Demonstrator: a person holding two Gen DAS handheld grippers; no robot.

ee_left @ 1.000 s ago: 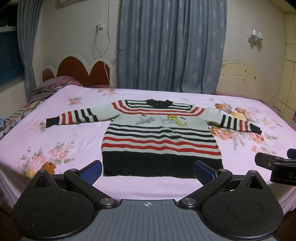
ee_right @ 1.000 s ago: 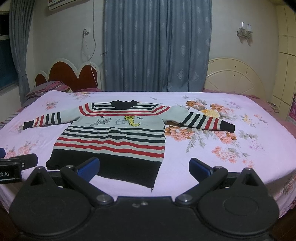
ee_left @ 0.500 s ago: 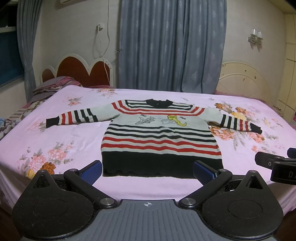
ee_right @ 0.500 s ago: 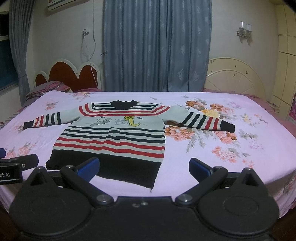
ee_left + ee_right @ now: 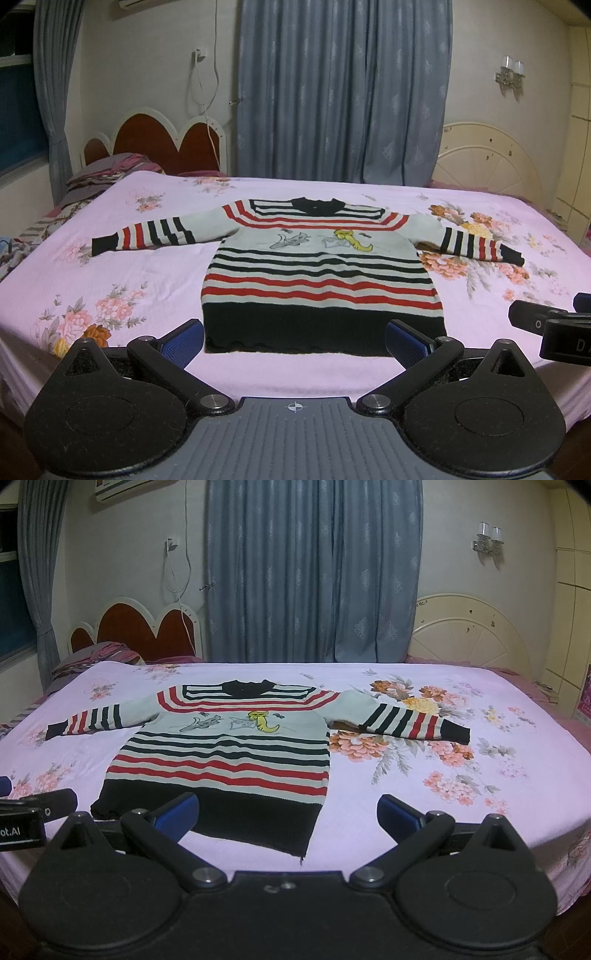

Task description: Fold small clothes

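Sweater (image 5: 321, 280) lies flat on bed (image 5: 118, 280), sleeves spread. My left hand-held gripper (image 5: 293, 341) and right hand-held gripper (image 5: 286, 814) hover wide open, empty, near hem.

Home bedroom, floral-sheeted bed (image 5: 155, 280), headboard (image 5: 155, 140), blue curtains (image 5: 314, 572)

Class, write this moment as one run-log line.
sweater: flat on bed, sleeves spread | left gripper: open, empty | right gripper: open, empty | fold: not begun
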